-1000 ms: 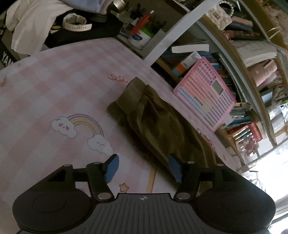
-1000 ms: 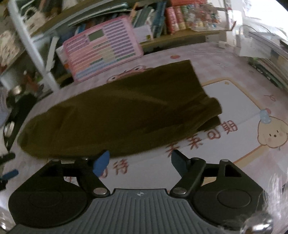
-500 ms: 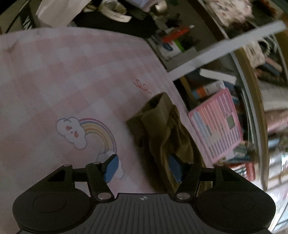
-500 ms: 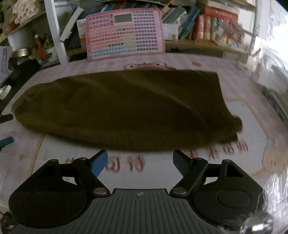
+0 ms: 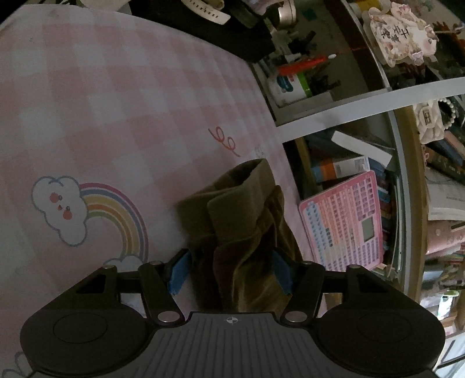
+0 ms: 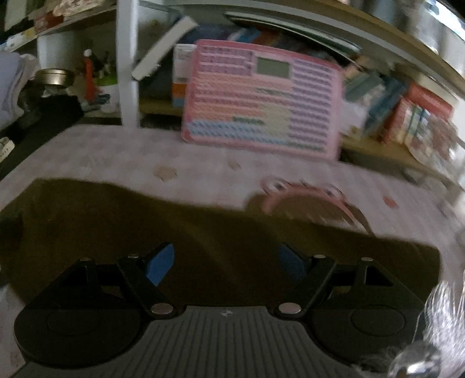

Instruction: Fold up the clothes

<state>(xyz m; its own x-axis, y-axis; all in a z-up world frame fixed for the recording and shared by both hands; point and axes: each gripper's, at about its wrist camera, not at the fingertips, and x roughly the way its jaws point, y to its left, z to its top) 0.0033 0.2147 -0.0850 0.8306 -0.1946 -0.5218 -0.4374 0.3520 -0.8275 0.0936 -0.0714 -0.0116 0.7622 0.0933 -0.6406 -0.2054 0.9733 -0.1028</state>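
An olive-brown garment point(image 5: 241, 221) lies folded lengthwise on the pink checked bed sheet point(image 5: 116, 116). My left gripper point(image 5: 229, 270) is open, its blue pads either side of the bunched end of the garment. In the right wrist view the garment point(image 6: 203, 232) stretches across the frame, blurred. My right gripper point(image 6: 226, 261) is open low over its middle, with cloth between and beneath the fingers.
A pink toy keyboard point(image 6: 261, 99) leans against the bookshelf point(image 5: 363, 162) at the bed's far edge. A black bag with clutter point(image 5: 221, 26) sits at the bed's end. A rainbow print point(image 5: 96, 209) marks the sheet left of the garment.
Both grippers have moved forward onto the garment. The left gripper now straddles its bunched end; the right has dropped close over its middle. Both stay open.
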